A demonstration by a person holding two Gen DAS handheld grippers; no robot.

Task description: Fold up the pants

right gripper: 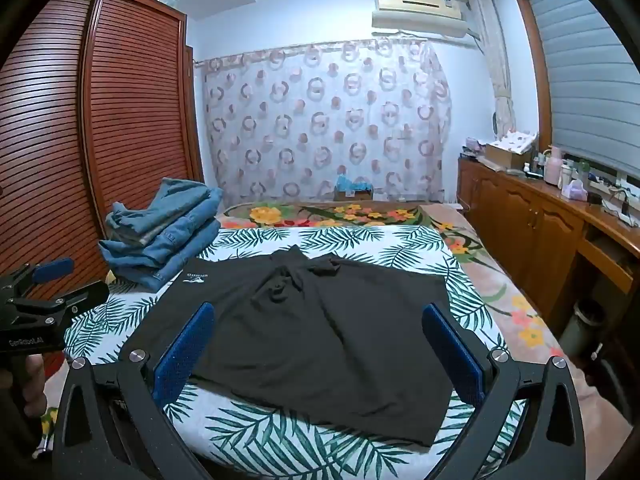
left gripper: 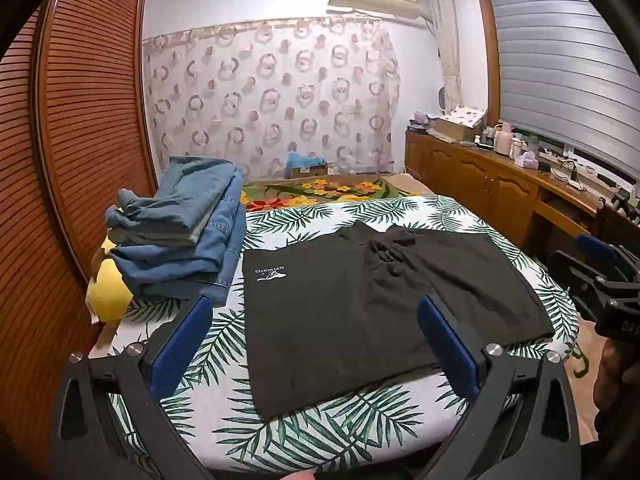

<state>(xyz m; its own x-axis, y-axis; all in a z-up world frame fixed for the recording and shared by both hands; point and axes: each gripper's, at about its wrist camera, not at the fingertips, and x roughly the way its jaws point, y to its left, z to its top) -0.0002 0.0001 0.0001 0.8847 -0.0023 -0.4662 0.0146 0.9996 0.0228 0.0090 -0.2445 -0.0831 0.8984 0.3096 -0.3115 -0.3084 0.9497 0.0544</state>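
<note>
Black shorts (left gripper: pixel 360 300) lie spread flat on the leaf-print bed cover (left gripper: pixel 320 440), with a white logo at the far left corner and bunched fabric at the middle of the far edge. They also show in the right wrist view (right gripper: pixel 320 332). My left gripper (left gripper: pixel 316 344) is open and empty, held above the shorts' near edge. My right gripper (right gripper: pixel 320 344) is open and empty, held above the shorts. The right gripper also shows at the right edge of the left wrist view (left gripper: pixel 600 276), and the left gripper at the left edge of the right wrist view (right gripper: pixel 44 300).
A stack of folded blue jeans (left gripper: pixel 188 232) sits at the bed's far left, over something yellow (left gripper: pixel 108 292). A wooden louvred wardrobe (left gripper: pixel 80 120) stands on the left. A wooden cabinet (left gripper: pixel 480 176) with clutter runs along the right. A floral blanket (left gripper: pixel 320 192) lies beyond the cover.
</note>
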